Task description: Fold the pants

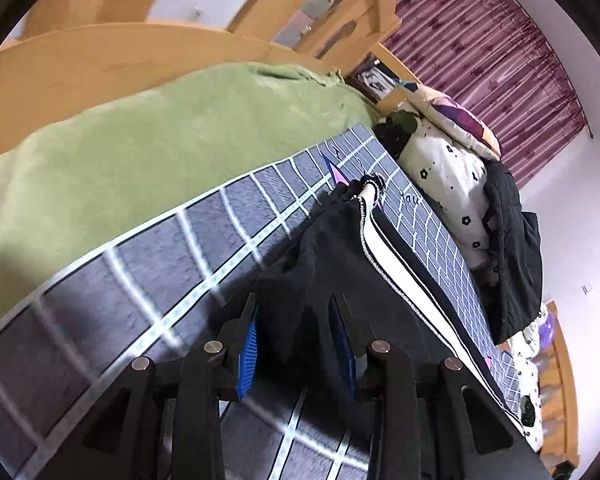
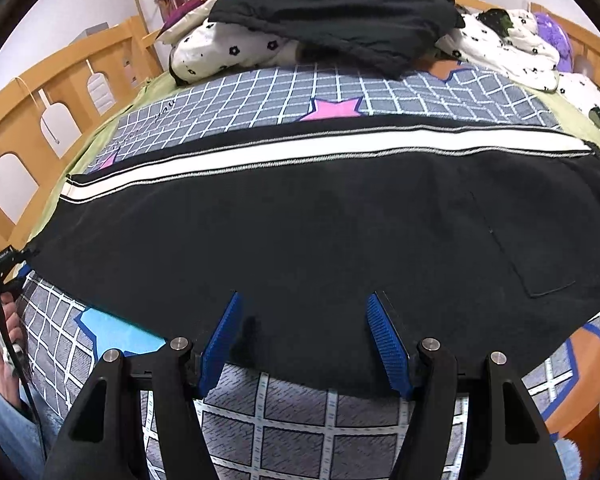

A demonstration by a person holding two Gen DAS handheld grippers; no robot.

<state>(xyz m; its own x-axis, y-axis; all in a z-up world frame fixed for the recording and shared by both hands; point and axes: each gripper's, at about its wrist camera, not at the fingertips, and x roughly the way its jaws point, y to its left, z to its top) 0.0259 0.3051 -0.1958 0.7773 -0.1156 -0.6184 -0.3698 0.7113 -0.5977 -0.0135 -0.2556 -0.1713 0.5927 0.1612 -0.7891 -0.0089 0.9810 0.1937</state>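
Note:
Black pants [image 2: 300, 232] with a white side stripe [image 2: 300, 151] lie flat on the grey checked bedspread [image 2: 292, 424]. They also show in the left wrist view [image 1: 340, 264], stretching away toward their cuff end. My left gripper [image 1: 294, 308] is open, its blue pads either side of the pants' near edge, just above the cloth. My right gripper [image 2: 302, 300] is open and empty, over the pants' near edge at the middle of the leg. A back pocket [image 2: 532, 248] shows at the right.
A green blanket [image 1: 160, 140] lies beside the bedspread. A wooden headboard [image 2: 40, 120] stands at the left. A flowered white duvet [image 2: 236, 50] with a dark garment [image 2: 340, 12] on it lies at the far side.

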